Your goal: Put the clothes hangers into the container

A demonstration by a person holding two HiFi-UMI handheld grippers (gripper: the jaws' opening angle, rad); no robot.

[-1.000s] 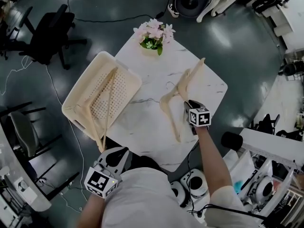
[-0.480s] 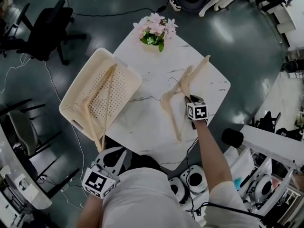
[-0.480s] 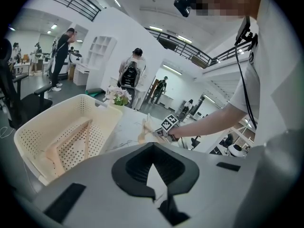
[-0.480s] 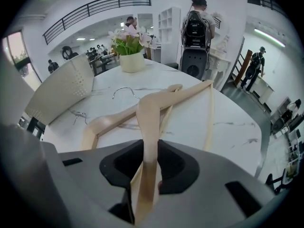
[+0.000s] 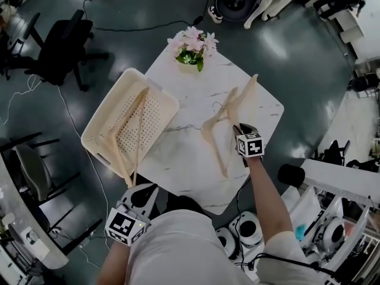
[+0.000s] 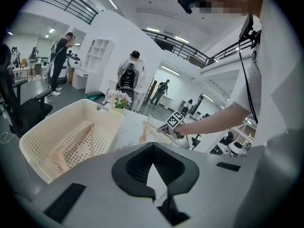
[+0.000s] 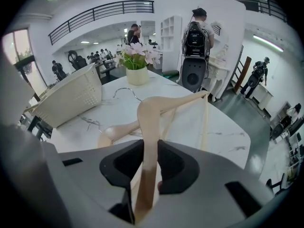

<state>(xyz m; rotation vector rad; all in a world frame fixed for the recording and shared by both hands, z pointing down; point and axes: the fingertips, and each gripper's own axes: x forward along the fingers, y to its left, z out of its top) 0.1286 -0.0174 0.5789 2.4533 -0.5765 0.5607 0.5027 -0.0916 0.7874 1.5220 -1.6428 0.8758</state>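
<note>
A cream perforated basket [image 5: 102,116] sits on the left of the white marble table [image 5: 178,171], with two wooden hangers [image 5: 138,136] inside. Two more pale wooden hangers lie at the table's right. My right gripper [image 5: 238,130] is shut on the near arm of the tilted hanger [image 5: 244,92], whose far end points up and away. In the right gripper view that hanger [image 7: 171,101] runs straight between the jaws of the gripper [image 7: 148,145]. The other hanger [image 5: 214,150] lies flat beside it. My left gripper [image 5: 144,190] hangs off the table's near edge, shut and holding nothing.
A pot of pink flowers [image 5: 191,46] stands at the table's far corner. A black office chair [image 5: 62,40] and cables are on the floor to the left. Shelves and equipment [image 5: 332,218] crowd the right. Several people stand in the background [image 6: 128,75].
Hardly anything differs. The right gripper stays on the hanger's near arm, shifting only slightly, and the left gripper keeps its place below the table edge.
</note>
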